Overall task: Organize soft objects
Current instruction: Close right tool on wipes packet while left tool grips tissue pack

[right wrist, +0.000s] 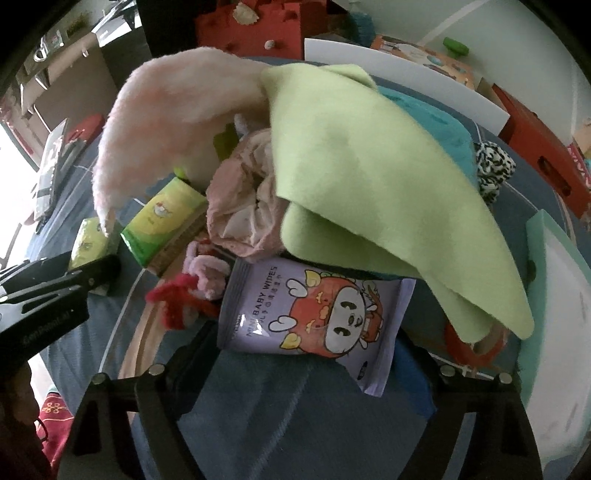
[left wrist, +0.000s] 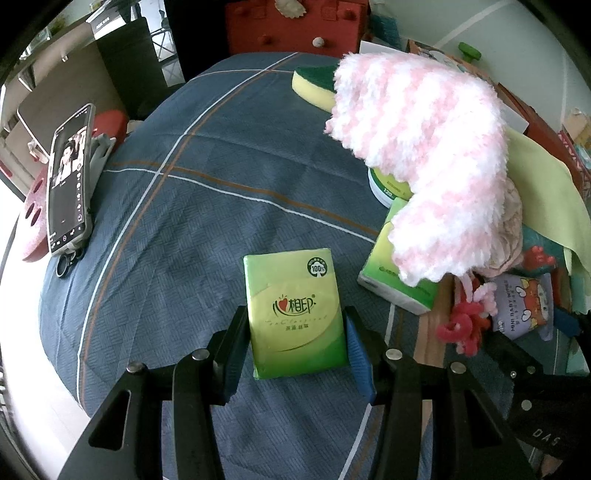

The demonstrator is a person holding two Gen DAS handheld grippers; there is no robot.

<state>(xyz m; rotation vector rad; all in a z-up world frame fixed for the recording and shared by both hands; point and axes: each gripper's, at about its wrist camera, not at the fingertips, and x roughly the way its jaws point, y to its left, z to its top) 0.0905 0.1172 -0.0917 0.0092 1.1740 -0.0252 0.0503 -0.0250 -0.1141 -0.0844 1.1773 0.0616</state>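
Note:
A green tissue pack [left wrist: 295,314] lies flat on the blue checked quilt [left wrist: 184,221]. My left gripper [left wrist: 295,347] is shut on it, a pad against each long side. To its right is a pile of soft things: a fluffy pink-and-white scarf [left wrist: 424,147], a second green tissue pack [left wrist: 391,273], a light green cloth [right wrist: 369,177], a crumpled pink fabric [right wrist: 240,206] and red-and-pink yarn [right wrist: 184,299]. A purple baby wipes pack [right wrist: 314,317] lies at the pile's near edge. My right gripper [right wrist: 306,365] stands open around it, its fingers just off the pack's sides.
A phone [left wrist: 68,177] leans on a stand at the quilt's left edge. A yellow-green sponge [left wrist: 314,85] lies at the back. Red boxes [left wrist: 295,26] and cartons crowd the back and right. A teal-and-white foam block [right wrist: 557,295] and a black-and-white rope knot [right wrist: 493,168] sit at the right.

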